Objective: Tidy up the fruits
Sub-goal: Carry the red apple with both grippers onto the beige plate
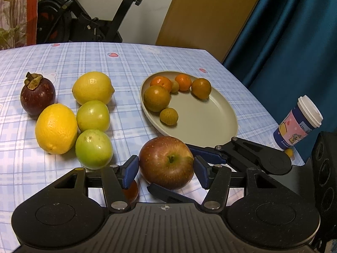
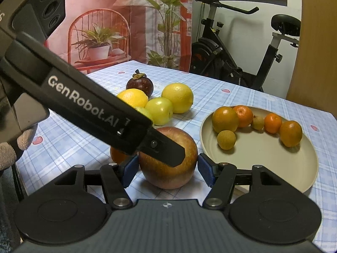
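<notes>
Table (image 1: 126,63) w/ checked cloth carries all. Plate (image 1: 210,124) w/ small oranges sits right of centre. Apple (image 1: 166,162) on table just by plate's near rim. Left gripper (image 1: 166,168) & right gripper (image 2: 168,168): both sets of jaws pinching apple, crossing each other.

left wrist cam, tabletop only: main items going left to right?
mangosteen → orange-yellow lemon → red apple → plate → lidded paper cup. Skipped the pale lemon and two green fruits; they overlap the lemon's span.
</notes>
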Action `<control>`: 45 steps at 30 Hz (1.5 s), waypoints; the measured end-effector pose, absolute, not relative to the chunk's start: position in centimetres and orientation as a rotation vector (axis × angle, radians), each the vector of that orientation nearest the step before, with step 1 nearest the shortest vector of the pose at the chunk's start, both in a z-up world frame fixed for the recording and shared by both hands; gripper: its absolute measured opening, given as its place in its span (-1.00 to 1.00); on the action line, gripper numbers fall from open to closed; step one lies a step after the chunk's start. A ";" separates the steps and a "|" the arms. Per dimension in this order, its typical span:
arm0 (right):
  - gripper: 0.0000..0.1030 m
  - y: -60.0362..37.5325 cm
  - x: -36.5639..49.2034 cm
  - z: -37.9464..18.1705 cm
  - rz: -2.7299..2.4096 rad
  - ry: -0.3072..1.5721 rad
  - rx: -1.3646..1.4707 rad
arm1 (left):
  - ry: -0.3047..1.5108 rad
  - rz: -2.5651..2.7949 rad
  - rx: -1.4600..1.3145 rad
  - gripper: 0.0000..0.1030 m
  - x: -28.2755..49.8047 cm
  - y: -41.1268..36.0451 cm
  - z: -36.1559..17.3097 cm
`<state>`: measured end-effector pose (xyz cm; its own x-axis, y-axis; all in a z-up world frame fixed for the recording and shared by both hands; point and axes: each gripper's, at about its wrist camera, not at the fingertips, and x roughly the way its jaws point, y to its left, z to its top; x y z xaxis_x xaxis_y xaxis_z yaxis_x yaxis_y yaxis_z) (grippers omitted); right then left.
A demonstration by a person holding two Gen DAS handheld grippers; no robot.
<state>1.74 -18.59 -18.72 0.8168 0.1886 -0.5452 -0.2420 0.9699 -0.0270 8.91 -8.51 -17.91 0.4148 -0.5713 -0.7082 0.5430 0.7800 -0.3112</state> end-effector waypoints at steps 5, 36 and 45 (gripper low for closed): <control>0.22 -18.7 1.6 -18.5 0.227 0.574 -0.085 | 0.873 -0.731 0.003 0.17 8.3 -8.7 -17.1; 0.22 -29.6 2.8 -16.3 -0.020 0.528 0.031 | 0.876 -0.879 0.092 0.16 13.9 -21.7 -16.6; 0.22 -31.1 3.7 -17.6 -0.077 0.544 0.016 | 0.900 -0.874 0.089 0.16 15.0 -23.6 -17.9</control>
